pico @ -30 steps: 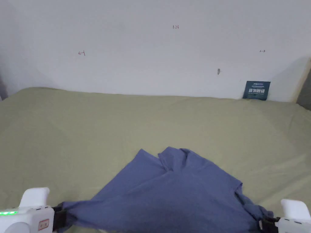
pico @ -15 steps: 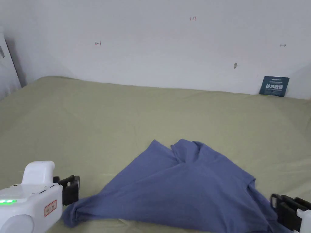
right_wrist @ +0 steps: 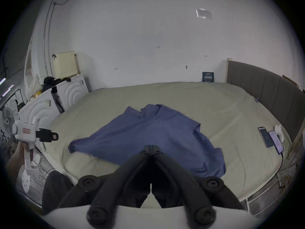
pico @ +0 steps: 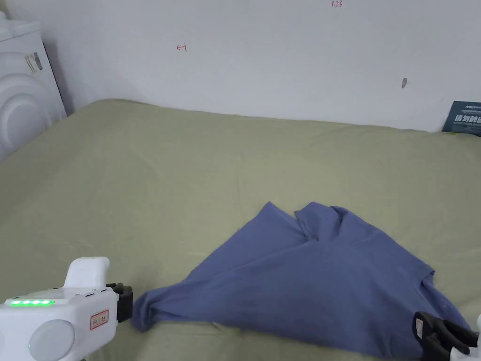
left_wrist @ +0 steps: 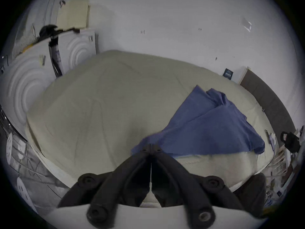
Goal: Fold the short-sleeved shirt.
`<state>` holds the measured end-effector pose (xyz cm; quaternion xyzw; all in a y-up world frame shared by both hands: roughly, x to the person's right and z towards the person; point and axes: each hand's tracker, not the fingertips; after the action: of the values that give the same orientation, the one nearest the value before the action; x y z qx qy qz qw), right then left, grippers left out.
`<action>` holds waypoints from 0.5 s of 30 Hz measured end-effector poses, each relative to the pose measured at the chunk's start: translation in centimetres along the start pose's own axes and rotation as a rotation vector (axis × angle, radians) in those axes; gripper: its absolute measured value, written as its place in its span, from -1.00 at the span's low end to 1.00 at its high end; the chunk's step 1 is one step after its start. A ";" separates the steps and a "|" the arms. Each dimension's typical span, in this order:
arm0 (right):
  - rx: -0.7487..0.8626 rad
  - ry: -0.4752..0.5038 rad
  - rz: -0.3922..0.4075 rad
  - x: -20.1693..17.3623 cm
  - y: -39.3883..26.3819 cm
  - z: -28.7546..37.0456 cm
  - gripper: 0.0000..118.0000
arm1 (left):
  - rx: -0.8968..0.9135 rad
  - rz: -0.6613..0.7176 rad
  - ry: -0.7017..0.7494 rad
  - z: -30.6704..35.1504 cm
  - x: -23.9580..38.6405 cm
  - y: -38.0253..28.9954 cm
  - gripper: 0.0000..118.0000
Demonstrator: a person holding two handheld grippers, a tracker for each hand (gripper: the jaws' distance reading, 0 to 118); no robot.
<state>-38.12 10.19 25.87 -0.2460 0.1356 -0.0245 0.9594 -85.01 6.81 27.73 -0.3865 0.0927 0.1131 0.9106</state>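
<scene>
The blue short-sleeved shirt (pico: 305, 282) lies spread in a rough triangle on the near part of the olive bed sheet (pico: 188, 188), one sleeve folded up at its far tip. My left gripper (pico: 126, 301) sits just left of the shirt's left corner, jaws shut and empty. The right gripper view shows that left gripper (right_wrist: 55, 136) apart from the cloth (right_wrist: 148, 133). Over the shirt's near right edge is my right gripper (pico: 420, 329), its jaws closed together with nothing between them (right_wrist: 151, 147). Past my left gripper's closed tips (left_wrist: 151, 145) lies the shirt (left_wrist: 214, 125).
White appliances (pico: 23, 108) stand past the bed's left side. A dark padded headboard (right_wrist: 264, 87) runs along the right, with two phones (right_wrist: 270, 138) on the sheet near it. A dark card (pico: 462, 118) leans on the back wall.
A second ago both grippers held the shirt's near corners taut. They let go, the corners dropped onto the sheet, and both grippers drew back and closed. The head camera turned left.
</scene>
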 end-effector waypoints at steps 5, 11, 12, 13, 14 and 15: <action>-0.056 0.003 0.007 -0.5 -1.5 -1.1 -0.99 | -0.078 0.003 0.000 -3.5 -1.0 0.7 -1.00; -0.112 -0.004 0.008 -0.5 -2.6 -2.3 -0.99 | -0.107 0.027 -0.016 -5.1 -1.3 1.3 0.83; -0.120 -0.002 0.007 -0.7 -2.7 -2.4 -0.99 | -0.131 0.024 -0.016 -5.6 -1.2 1.3 1.00; -0.126 -0.002 0.008 -0.4 -2.8 -2.8 -0.99 | -0.144 0.028 -0.010 -6.1 -1.1 1.1 0.99; -0.130 -0.001 0.010 -0.4 -2.9 -2.9 -0.99 | -0.135 0.027 -0.016 -6.2 -1.1 1.2 0.99; -0.134 0.002 0.010 -0.6 -3.0 -3.0 -0.99 | -0.144 0.025 -0.016 -6.8 -1.4 1.5 0.99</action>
<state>-39.44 6.27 24.94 -0.3089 0.1390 -0.0107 0.9408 -87.29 2.68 22.40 -0.4491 0.0819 0.1337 0.8796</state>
